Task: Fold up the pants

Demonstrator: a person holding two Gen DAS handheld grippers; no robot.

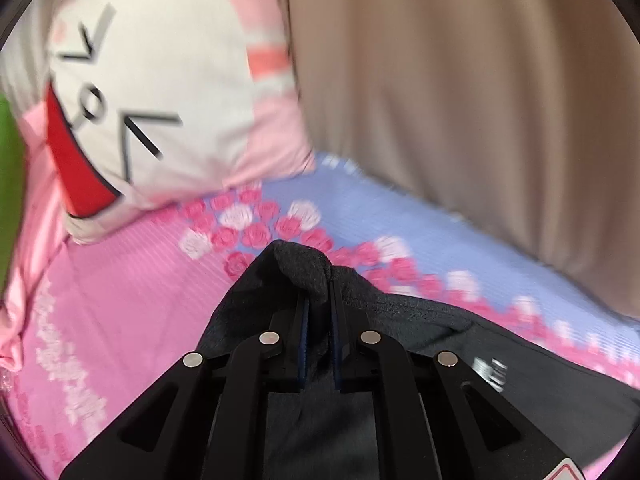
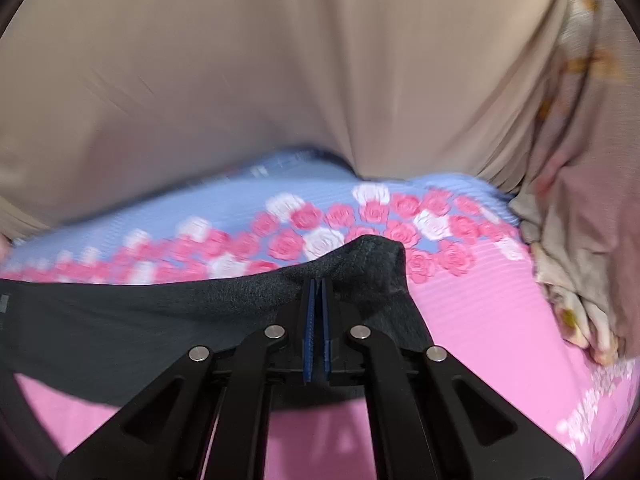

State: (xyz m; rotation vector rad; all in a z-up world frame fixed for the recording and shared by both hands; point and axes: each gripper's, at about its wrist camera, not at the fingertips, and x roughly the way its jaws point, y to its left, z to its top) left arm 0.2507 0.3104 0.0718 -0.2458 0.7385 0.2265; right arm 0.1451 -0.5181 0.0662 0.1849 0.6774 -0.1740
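The dark pants [image 1: 400, 320] are held above the bed [image 1: 120, 280], one corner pinched in each closed claw, left [image 1: 318, 300] and right [image 2: 319, 292]. Soft, limp fabric is judged best gripped at corners.

I count 2 grippers: left gripper [image 1: 319, 300] and right gripper [image 2: 319, 288], each w/ 2 fingers pinched on 1 pair of dark pants [image 1: 400, 320]. Ahead of both tongs: 1 floral bedsheet [image 1: 360, 208] and 1 beige curtain [image 2: 280, 60]. 1 cartoon-face pillow [image 1: 160, 100] up-left of the left tongs. 1 crumpled cloth [image 2: 568, 272] right of the right tongs.
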